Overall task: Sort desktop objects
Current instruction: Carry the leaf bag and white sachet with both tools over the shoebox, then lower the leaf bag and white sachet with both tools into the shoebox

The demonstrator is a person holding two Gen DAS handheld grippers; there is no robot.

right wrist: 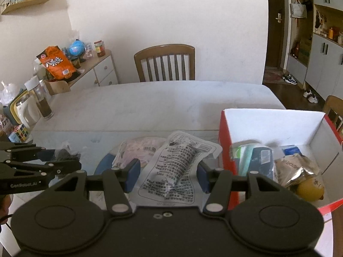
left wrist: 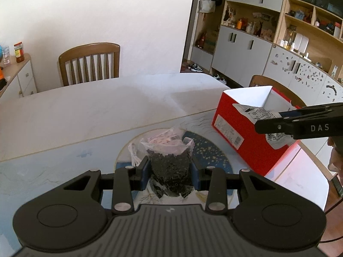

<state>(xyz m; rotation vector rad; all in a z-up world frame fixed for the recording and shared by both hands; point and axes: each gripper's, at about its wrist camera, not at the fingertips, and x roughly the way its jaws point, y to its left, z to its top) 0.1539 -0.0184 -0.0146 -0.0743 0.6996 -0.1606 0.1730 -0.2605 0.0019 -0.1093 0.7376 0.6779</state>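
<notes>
Desktop objects are mid-sort: each gripper carries one packet above the table (right wrist: pixel 150 105), and the red box (left wrist: pixel 238 128) with white inside walls stands open at the table's right edge.

Right gripper (right wrist: pixel 168 174): jaws partly closed, blue pads pressing both sides of a white printed sachet (right wrist: pixel 178 167), lifted clear and just left of the box wall. Left gripper (left wrist: pixel 170 172): jaws narrower, clamped on a clear bag of black granules (left wrist: pixel 170 165), held over the round blue mat (left wrist: pixel 210 152) near the front edge.

To do this step well, my judgement: carry the sachet over the near box wall before releasing, high enough that its floppy lower end doesn't catch the rim. Drop it toward the free back part of the box, since the front already holds a yellow lemon-like fruit (right wrist: pixel 310 189), a silver foil pouch (right wrist: pixel 300 169) and a dark blue pack (right wrist: pixel 261 158). Bring the granule bag in second so the two grippers don't collide at the opening.

Looks: sachet is flat, crinkled, dense black print, a bulge down its middle. Granule bag is soft, transparent, top bunched. A pinkish packet (right wrist: pixel 141 147) lies on the mat, not yet sorted.
</notes>
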